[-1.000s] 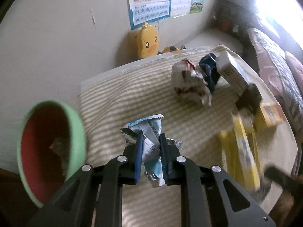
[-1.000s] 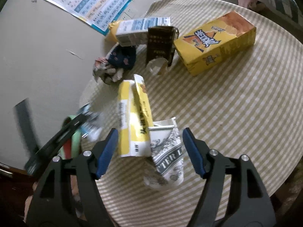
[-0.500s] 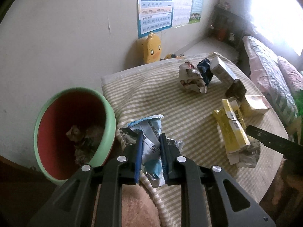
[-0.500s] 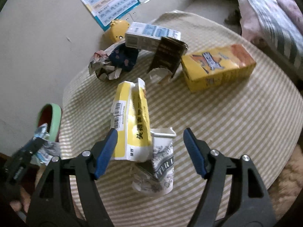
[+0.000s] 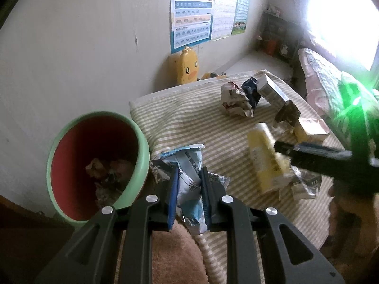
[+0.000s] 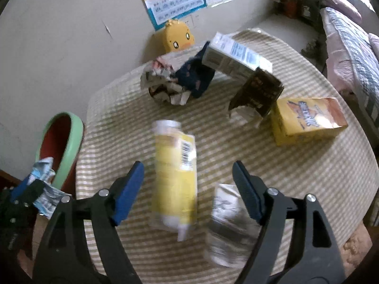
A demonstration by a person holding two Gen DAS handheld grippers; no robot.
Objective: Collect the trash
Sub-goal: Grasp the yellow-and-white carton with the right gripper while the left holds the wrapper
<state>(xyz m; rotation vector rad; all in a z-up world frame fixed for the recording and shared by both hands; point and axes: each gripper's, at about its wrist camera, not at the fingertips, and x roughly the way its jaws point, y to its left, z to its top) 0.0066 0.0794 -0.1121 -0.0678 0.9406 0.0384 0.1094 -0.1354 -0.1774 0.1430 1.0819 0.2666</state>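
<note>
Since the earlier frame the left gripper (image 5: 188,189) has drawn back from the table toward the green bin (image 5: 142,156).

Left wrist view: its jaws are clamped on a crumpled blue-and-white wrapper (image 5: 187,165), held just beside the bin's rim at the table's (image 5: 189,118) left edge.

Right wrist view: the right gripper (image 6: 188,189) stands wide apart, holding nothing, above the yellow carton (image 6: 175,177) and crumpled grey wrapper (image 6: 227,222) near the front edge.

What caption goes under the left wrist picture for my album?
Left gripper clamps a crumpled blue-and-white wrapper beside the green bin, with more trash on the striped table.
</note>
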